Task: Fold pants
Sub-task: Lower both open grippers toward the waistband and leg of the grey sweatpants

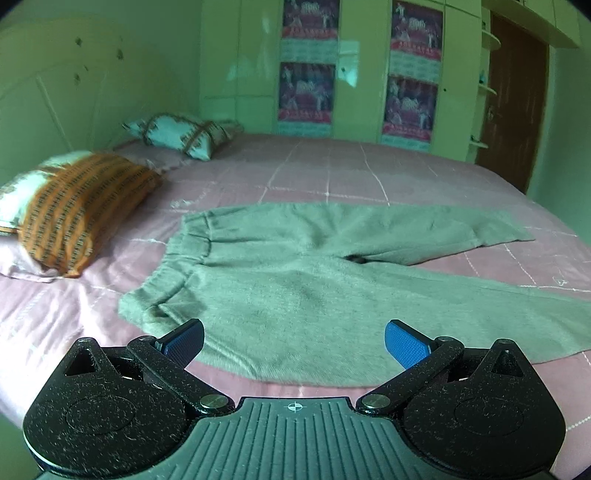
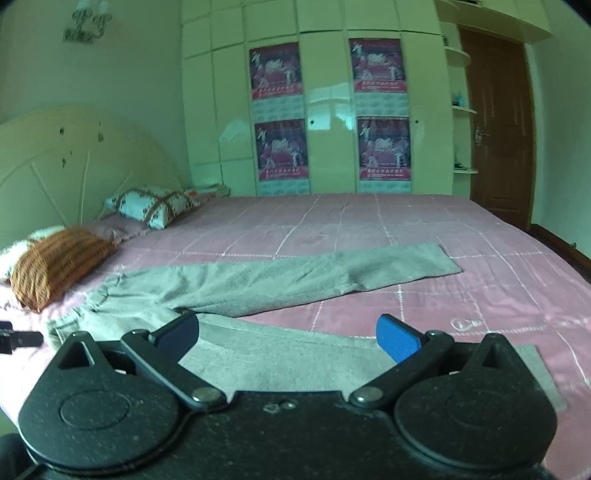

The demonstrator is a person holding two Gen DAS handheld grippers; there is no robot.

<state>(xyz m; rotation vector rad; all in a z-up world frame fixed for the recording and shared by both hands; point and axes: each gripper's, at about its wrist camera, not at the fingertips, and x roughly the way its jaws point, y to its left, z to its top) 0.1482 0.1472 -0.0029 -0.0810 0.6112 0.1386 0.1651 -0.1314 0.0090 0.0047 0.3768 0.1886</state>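
Fingers (image 1: 184, 341) spread above grey pants (image 1: 295, 280) on bed (image 1: 332, 173)

My bed (image 1: 332, 166), under its pink checked sheet, carries the grey pants (image 1: 295, 280) spread flat, an orange pillow (image 1: 77, 210) and a floral cushion (image 1: 181, 134).

No readable text

The four posters (image 2: 279, 70) on the wardrobe (image 2: 321, 22) carry printed lines, but the lettering is too blurred to read.
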